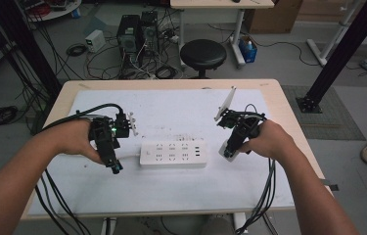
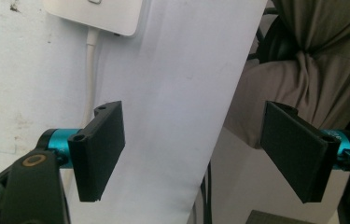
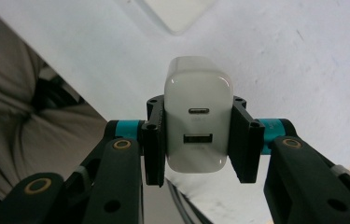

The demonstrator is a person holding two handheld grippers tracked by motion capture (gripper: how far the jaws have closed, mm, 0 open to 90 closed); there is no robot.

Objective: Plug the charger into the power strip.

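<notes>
Toward the worktop's left edge, the left gripper [image 1: 115,167] hovered with its jaws spread wide and empty, probably waiting to steady something. At the worktop's middle lay the white rectangular plastic power strip [image 1: 173,153], sockets up, its cord trailing left. Toward the right edge, the right gripper [image 3: 199,140] had its jaws clamped on a white rounded plastic USB charger [image 3: 198,114], seemingly held ready for plugging in.

White charger [image 3: 199,116] w/ two ports facing the cam, pinched between the jaws of the right gripper [image 3: 199,140], held off the table. White power strip [image 1: 173,153] lies flat just past the jaw tips, sockets up.
</notes>
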